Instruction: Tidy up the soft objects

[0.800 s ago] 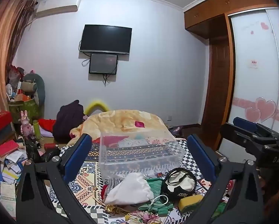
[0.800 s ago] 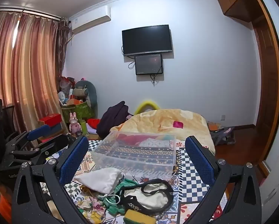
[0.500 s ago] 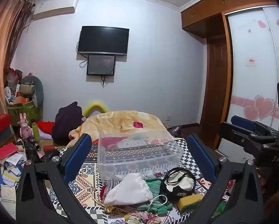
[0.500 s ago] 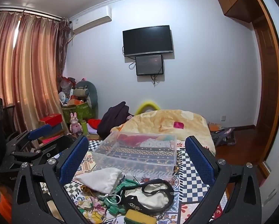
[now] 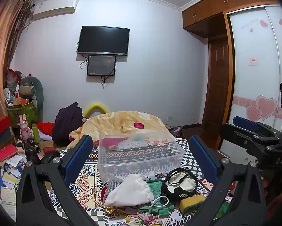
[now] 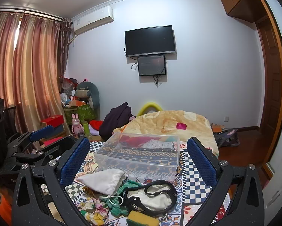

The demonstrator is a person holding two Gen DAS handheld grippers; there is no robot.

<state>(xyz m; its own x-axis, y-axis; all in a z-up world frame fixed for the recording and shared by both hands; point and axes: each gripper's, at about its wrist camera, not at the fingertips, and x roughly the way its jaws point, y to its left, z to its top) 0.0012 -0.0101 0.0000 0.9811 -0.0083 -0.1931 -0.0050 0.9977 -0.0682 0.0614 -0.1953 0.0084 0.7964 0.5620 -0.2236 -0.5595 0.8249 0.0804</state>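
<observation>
Yellow sponge (image 6: 142, 218) cut off by bottom edge.

The left gripper (image 5: 140, 157) has black speckled arms with triangular cut-outs, silver screws and blue ribbed pads (image 5: 78, 157). The right gripper (image 6: 138, 159) looks the same, with blue meshed pads (image 6: 201, 161); white letters "DAS" are on its side.

I see a bed (image 5: 190, 150) under a patterned cover, clear bin (image 5: 139, 152) on it, nearer me a white pouch (image 5: 130, 190), green cloth (image 5: 156, 185), black-trimmed bag (image 5: 180, 181), yellow sponge (image 5: 191, 203), floral cloth (image 6: 95, 208), yellow blanket (image 5: 122, 122) heaped behind the bin
</observation>
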